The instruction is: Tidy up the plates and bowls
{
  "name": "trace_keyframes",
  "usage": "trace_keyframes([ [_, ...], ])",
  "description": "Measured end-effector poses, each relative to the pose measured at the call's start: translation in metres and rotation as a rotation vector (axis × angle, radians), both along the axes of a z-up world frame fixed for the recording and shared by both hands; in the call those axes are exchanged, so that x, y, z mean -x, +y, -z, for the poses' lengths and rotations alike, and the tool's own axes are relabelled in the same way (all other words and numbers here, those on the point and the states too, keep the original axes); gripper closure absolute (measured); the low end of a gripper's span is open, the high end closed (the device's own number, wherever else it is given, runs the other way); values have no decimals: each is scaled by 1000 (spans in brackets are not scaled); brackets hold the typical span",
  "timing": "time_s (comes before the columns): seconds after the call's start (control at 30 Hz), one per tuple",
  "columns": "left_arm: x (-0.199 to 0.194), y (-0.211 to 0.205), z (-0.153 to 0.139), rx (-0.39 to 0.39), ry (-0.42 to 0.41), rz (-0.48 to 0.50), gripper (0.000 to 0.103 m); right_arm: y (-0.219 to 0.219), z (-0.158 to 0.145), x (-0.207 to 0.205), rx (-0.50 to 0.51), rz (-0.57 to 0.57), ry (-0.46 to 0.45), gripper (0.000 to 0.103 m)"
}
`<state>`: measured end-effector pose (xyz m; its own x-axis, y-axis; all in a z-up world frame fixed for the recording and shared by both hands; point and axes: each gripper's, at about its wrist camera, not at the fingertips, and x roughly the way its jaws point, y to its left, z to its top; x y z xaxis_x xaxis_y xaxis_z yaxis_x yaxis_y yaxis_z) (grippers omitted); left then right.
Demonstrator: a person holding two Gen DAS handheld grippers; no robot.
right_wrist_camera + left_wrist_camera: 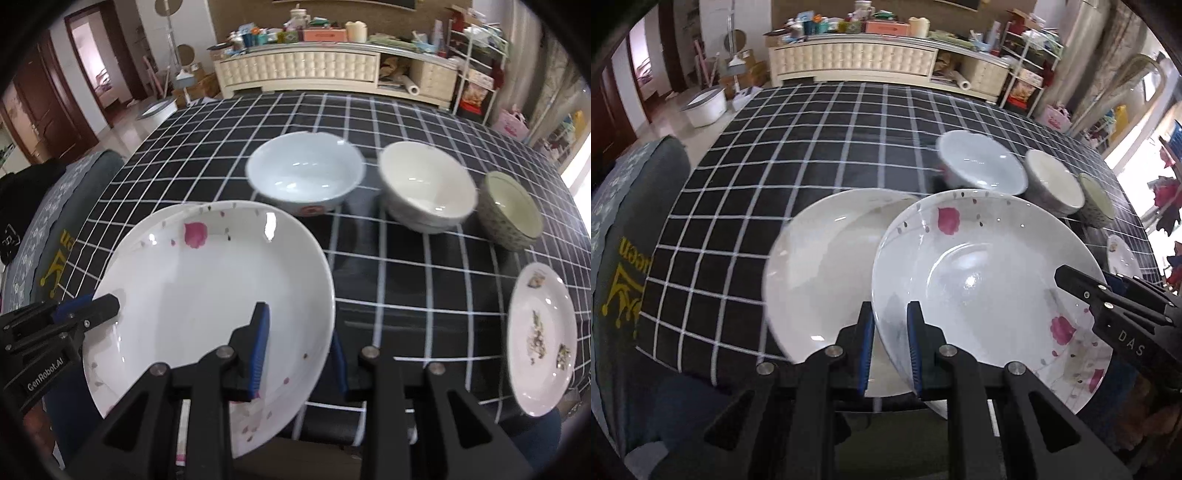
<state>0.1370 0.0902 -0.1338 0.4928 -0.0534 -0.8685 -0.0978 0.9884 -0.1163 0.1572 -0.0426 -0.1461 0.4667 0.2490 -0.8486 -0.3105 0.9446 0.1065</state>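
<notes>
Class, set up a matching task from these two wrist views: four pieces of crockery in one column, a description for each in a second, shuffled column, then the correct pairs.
Column 1
1. flowered plate
2. plain white plate
3. green bowl
4. small plate

Column 2
A. rightmost in the bowl row
B. gripped at its rim by both claws
C. partly hidden behind the flowered plate
D. lying alone near the right table edge

Pairs: 1-B, 2-C, 3-A, 4-D

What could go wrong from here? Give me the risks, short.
1. The flowered plate is taken only at its rim, which the left gripper and right gripper both straddle. Glazed and tilted, it might slip.
2. It overlaps the white plate; lowering it unevenly could chip both.
3. The pale blue bowl sits just behind it; pushing forward could knock it.
</notes>
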Motion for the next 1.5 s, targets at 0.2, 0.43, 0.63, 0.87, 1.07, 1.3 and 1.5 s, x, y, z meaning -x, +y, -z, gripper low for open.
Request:
trace_keyframes([
  [0.2,8,28,7,-4,10,-47,88,21,9,-1,13,-31,16,68],
  [0.43,12,45,15,-8,24,-72,88,39,12,-5,29,-53,14,68],
  [0.63,9,56,24,3,38,-85,88,50,16,-11,42,-62,22,69],
  [0.87,3,67,25,-2,31,-101,88,57,21,-17,49,-77,39,71],
  [1.07,0,76,23,-9,15,-120,88,61,22,-18,51,-79,43,73],
  [1.3,4,80,21,22,7,-129,88,52,15,-14,9,-69,42,73],
  [1.5,12,67,-2,-30,-49,-111,88,37,-3,-4,-19,-52,13,73],
])
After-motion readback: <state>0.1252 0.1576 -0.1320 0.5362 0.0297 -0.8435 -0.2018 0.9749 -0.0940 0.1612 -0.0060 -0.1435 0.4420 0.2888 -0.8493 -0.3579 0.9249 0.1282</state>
